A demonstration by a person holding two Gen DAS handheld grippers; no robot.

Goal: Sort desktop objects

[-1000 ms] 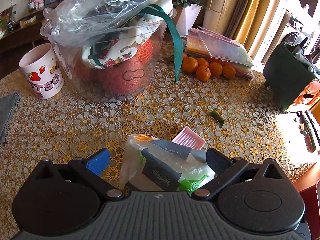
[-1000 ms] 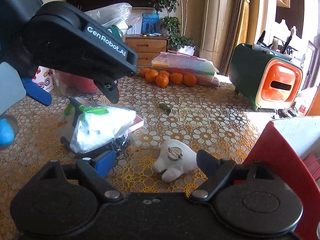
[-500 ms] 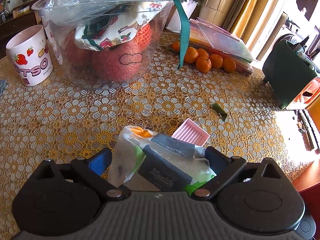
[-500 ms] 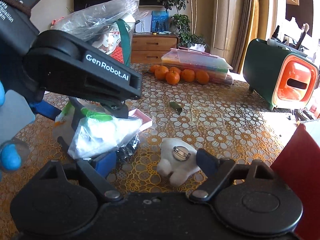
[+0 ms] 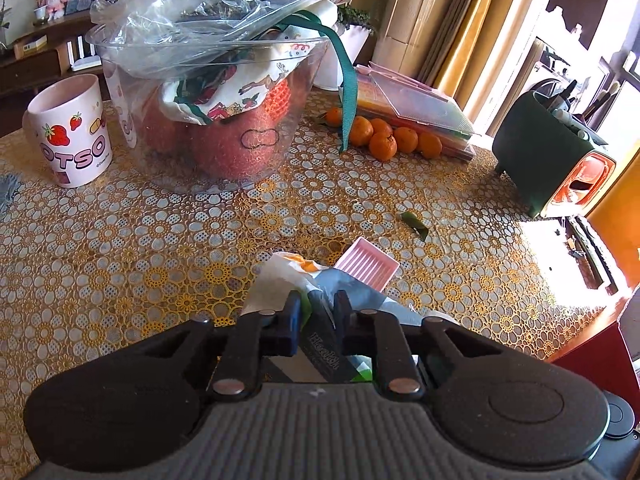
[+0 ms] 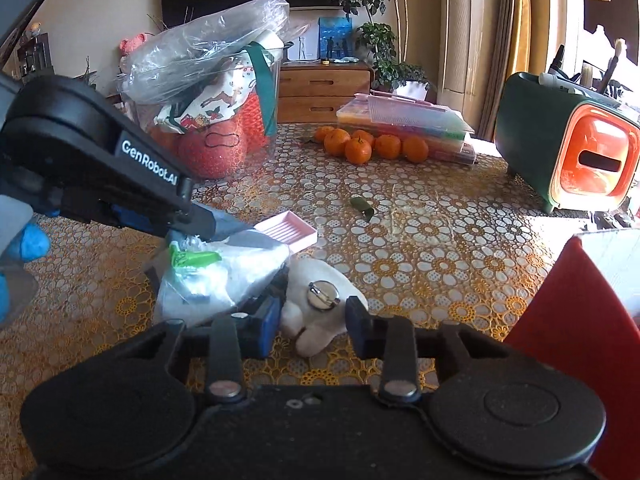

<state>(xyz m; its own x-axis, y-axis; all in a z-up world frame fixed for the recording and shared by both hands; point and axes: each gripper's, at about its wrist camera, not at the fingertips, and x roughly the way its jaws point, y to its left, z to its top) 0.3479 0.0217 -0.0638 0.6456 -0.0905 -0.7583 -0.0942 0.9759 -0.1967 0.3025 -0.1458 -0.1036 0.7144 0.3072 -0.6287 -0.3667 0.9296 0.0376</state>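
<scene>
The left hand-held gripper (image 5: 316, 318) pinches the crinkly white plastic packet (image 6: 224, 276), while the right hand-held gripper (image 6: 314, 326), spread wide, has the small white fluffy toy (image 6: 320, 308) right between its fingers.

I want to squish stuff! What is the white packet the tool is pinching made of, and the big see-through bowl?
The white packet, pinched by the left tool, looks like thin, glossy plastic film: it crinkles and shines. It probably squishes. The see-through bowl looks like hard clear plastic, maybe glass: smooth, stiff wall, contents showing through. The bag over it is soft clear film.
</scene>
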